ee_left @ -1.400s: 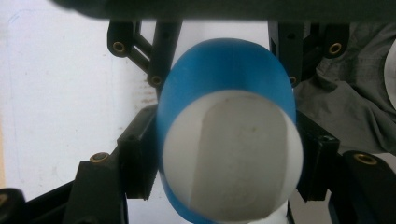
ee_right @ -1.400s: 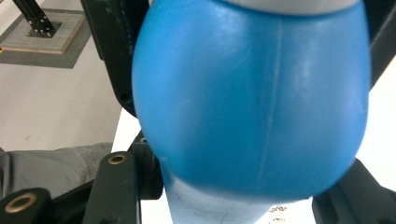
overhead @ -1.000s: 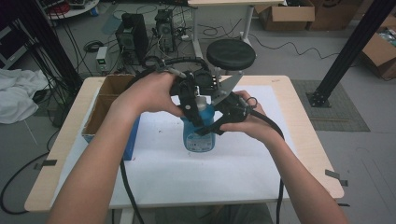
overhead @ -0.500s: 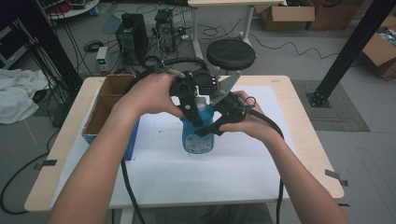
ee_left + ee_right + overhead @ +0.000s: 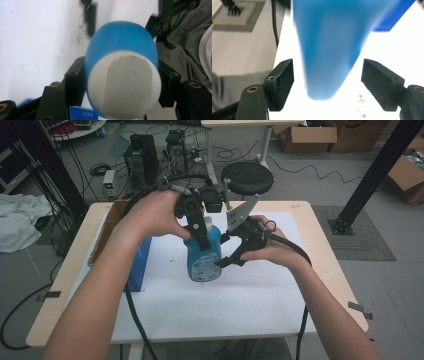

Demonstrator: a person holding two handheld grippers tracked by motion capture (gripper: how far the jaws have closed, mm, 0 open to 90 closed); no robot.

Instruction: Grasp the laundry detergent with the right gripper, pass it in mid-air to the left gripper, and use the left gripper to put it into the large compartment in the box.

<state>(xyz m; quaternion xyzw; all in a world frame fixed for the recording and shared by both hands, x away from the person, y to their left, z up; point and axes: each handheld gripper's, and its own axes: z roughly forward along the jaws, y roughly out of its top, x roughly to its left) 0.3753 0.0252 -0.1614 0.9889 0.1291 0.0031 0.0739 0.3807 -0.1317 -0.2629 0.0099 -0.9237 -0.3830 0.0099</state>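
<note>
blue plastic bottle with white cap [image 5: 202, 254]: upright on the white sheet [image 5: 250, 305] covering the pale wooden table [image 5: 325, 220], near its middle. left gripper [image 5: 200, 227]: over the bottle top, jaws clamped on the neck just under the cap. right gripper [image 5: 227, 260]: beside the bottle body, jaws have just been opening, bottle between them with a gap on each side. blue box [image 5: 137, 270]: left of the bottle.

Left gripper [image 5: 200, 232] clamped from above on the blue bottle [image 5: 203, 255], right gripper [image 5: 227, 257] level beside it, jaws just opened, pads clear
</note>
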